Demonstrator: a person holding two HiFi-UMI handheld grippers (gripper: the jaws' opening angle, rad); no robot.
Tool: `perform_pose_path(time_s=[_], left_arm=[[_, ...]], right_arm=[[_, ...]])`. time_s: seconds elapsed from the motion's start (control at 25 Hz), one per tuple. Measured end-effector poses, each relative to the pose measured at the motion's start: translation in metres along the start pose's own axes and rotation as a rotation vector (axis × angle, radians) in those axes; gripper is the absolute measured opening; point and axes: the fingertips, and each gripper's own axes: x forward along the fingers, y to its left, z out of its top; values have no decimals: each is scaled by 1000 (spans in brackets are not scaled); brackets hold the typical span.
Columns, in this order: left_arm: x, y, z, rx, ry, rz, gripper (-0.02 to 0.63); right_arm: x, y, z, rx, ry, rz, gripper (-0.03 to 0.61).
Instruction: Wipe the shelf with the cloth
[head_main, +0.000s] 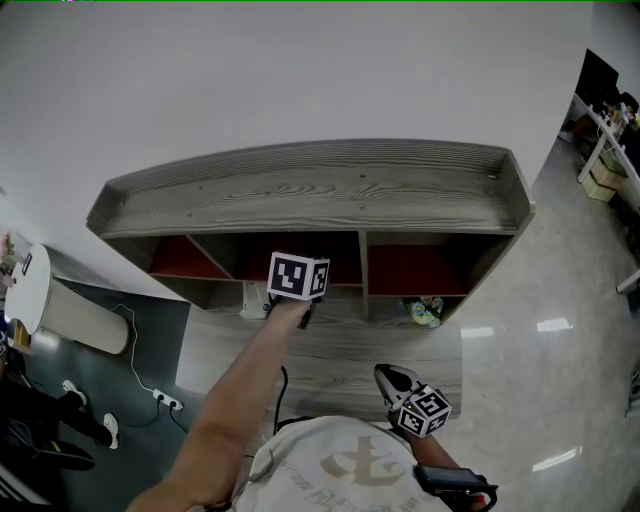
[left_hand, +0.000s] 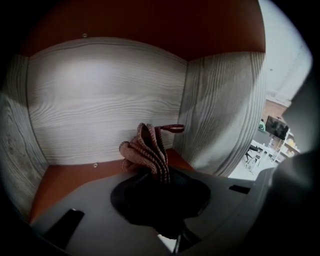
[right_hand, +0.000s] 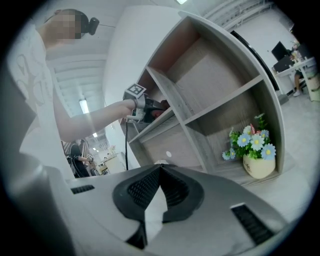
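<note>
Pinches bunched cloth (left_hand: 146, 148) in left gripper (left_hand: 161, 176) inside shelf (left_hand: 100, 95) cubby; holds right gripper (right_hand: 160, 166) pressed together, empty.

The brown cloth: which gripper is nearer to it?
Left. The left gripper is shut on the cloth inside a shelf compartment; the right gripper is back outside the shelf, empty.

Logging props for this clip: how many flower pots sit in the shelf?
1: a flower pot in the shelf's bottom right compartment. Other compartments are partly hidden, so more may exist.
</note>
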Motion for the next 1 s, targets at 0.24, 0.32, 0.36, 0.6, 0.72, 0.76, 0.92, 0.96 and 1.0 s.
perform_pose_path(time_s=[0.24, 0.32, 0.36, 0.6, 0.72, 0.76, 0.92, 0.96, 1.0], left_arm=[[5, -16, 1, 19, -9, -5, 74], [5, -25, 0, 23, -12, -15, 74], [4, -29, -1, 25, -14, -16, 74], [1, -41, -4, 17, -20, -24, 74], [-1, -45, -5, -4, -26, -39, 74], [-2, -47, -6, -8, -29, -42, 74], [-7, -54, -12, -28, -41, -59, 74], [-9, -57, -13, -36, -51, -68, 74], [-11, -59, -14, -44, -66, -74, 74]], right_arm=[[-18, -8, -4, 13, 2, 1, 5], [-25, -11, -4, 11, 5, 1, 5], [-29, -13, -4, 11, 8, 1, 5], [-45, -16, -5, 13, 24, -9, 5], [-48, -16, -4, 9, 26, -15, 5], [-48, -15, -3, 8, 25, -17, 5], [-46, -10, -3, 0, 28, -33, 5], [-46, -8, -2, -4, 29, -39, 5], [-45, -7, -2, -7, 28, -46, 5]])
